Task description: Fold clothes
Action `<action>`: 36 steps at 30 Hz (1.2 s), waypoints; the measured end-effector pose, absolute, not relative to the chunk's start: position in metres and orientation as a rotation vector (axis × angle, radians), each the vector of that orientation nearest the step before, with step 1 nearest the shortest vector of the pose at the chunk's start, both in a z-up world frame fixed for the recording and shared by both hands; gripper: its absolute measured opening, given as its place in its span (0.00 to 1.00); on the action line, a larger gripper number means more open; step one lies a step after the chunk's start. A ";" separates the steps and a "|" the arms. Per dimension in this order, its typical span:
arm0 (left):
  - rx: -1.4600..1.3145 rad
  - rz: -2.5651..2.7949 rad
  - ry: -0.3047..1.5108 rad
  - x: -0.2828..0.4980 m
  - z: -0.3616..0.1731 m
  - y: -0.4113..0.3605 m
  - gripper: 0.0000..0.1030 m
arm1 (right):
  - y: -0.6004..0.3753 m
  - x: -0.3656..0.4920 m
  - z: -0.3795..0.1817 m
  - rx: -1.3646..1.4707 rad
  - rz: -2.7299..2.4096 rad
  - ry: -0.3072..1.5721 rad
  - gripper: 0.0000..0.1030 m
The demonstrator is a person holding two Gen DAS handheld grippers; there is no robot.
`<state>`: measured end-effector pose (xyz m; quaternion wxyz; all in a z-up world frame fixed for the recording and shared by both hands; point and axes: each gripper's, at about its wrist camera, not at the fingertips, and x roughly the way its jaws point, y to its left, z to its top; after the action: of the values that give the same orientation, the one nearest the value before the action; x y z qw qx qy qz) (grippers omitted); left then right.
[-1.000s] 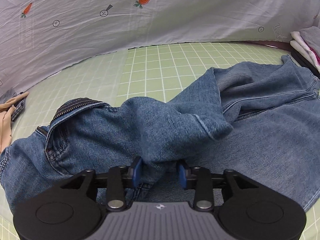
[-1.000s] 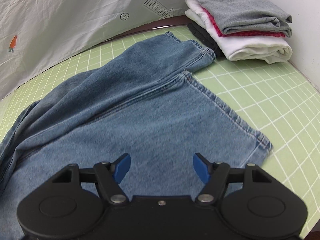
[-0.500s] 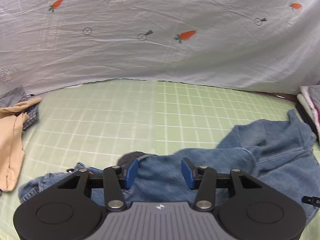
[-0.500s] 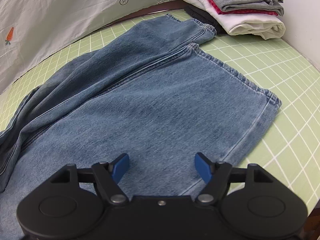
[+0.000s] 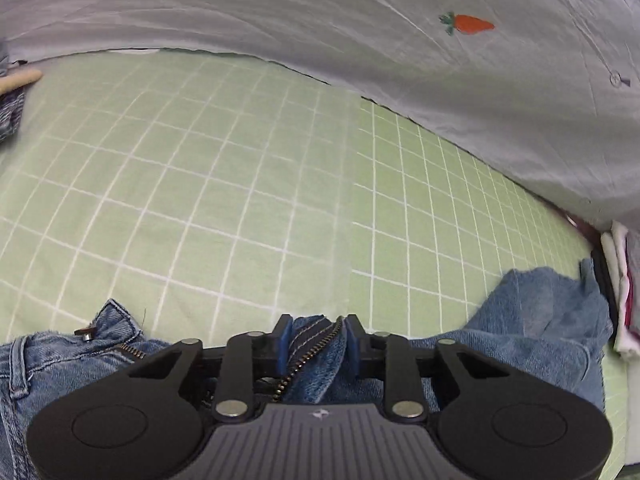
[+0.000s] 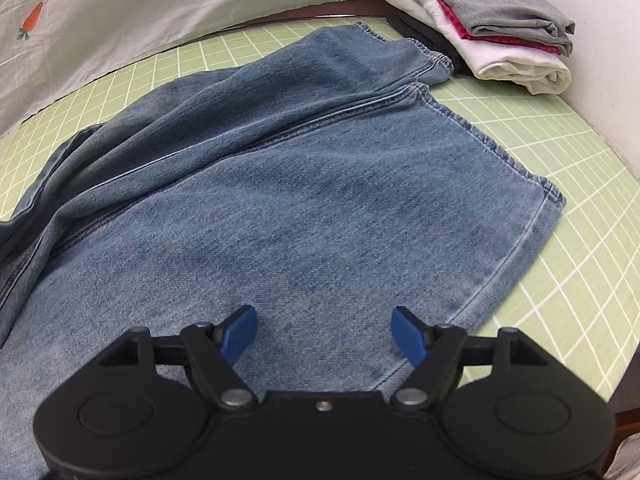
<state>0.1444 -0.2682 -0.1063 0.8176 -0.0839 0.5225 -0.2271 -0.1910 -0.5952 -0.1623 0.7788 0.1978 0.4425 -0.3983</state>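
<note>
A: What does the left camera show?

B: The left gripper (image 5: pixel 314 342) has its blue pads pinched on a bunch of the jeans (image 5: pixel 536 320) at the zipper (image 5: pixel 308 356), which runs up between the fingers. The waistband button (image 5: pixel 85 331) sits off to the left, and more denim bunches up to the right. Beyond lies the green grid mat (image 5: pixel 240 184), and a white sheet with a carrot print (image 5: pixel 467 24) hangs behind it.

A: Anything at the edges?

B: A beige cloth (image 5: pixel 20 79) at far left, and a sliver of folded clothes (image 5: pixel 620 292) at far right.

A: And the right camera?

B: The right gripper (image 6: pixel 324 334) has its fingers spread wide, hovering over the near trouser leg; I cannot tell whether they touch the denim. Here the jeans (image 6: pixel 304 200) lie spread on the mat (image 6: pixel 560 184), legs side by side, hems pointing away to the right. The far hem lies just beside the folded stack (image 6: pixel 492 28): grey on top, red, white, something dark beneath.
</note>
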 end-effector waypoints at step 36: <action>-0.253 -0.113 0.901 0.100 -0.083 -0.106 0.56 | -0.577 -0.161 -0.158 0.385 -0.939 0.906 0.77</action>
<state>0.0997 -0.1057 -0.0829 0.8910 -0.1218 0.4340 -0.0542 -0.1608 -0.5767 -0.1577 0.7775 0.1779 0.4189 -0.4341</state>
